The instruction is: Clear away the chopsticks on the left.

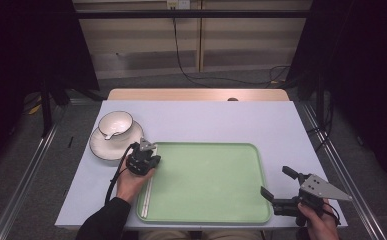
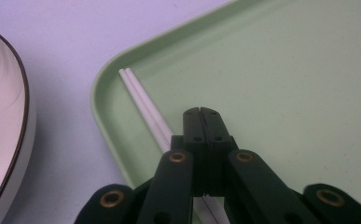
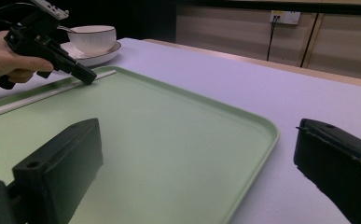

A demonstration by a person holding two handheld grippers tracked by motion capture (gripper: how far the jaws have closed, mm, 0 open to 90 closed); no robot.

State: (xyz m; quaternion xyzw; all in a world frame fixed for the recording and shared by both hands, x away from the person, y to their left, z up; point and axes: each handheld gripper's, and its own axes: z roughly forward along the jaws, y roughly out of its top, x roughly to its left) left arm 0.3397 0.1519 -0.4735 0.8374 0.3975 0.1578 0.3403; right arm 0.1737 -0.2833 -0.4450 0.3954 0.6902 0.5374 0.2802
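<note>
A pair of white chopsticks [image 1: 146, 196] lies inside the green tray [image 1: 206, 182] along its left wall. My left gripper [image 1: 152, 160] sits low over their far part, tilted down toward the tray. In the left gripper view its jaws [image 2: 200, 113] are pressed together with nothing between them. There the chopsticks [image 2: 143, 100] pass just left of and under the jaws on the tray [image 2: 285, 70]. My right gripper [image 1: 278, 183] rests off the tray's right near corner. In its own view, the right gripper [image 3: 192, 163] is wide open over the tray's edge [image 3: 243, 140] and empty.
A white bowl [image 1: 115, 124] stands on a white plate [image 1: 101, 149] on the pale mat, just left of the tray's far left corner. The plate's dark-rimmed edge [image 2: 8, 116] lies close to my left gripper. The table's wooden far edge [image 1: 196, 94] runs behind.
</note>
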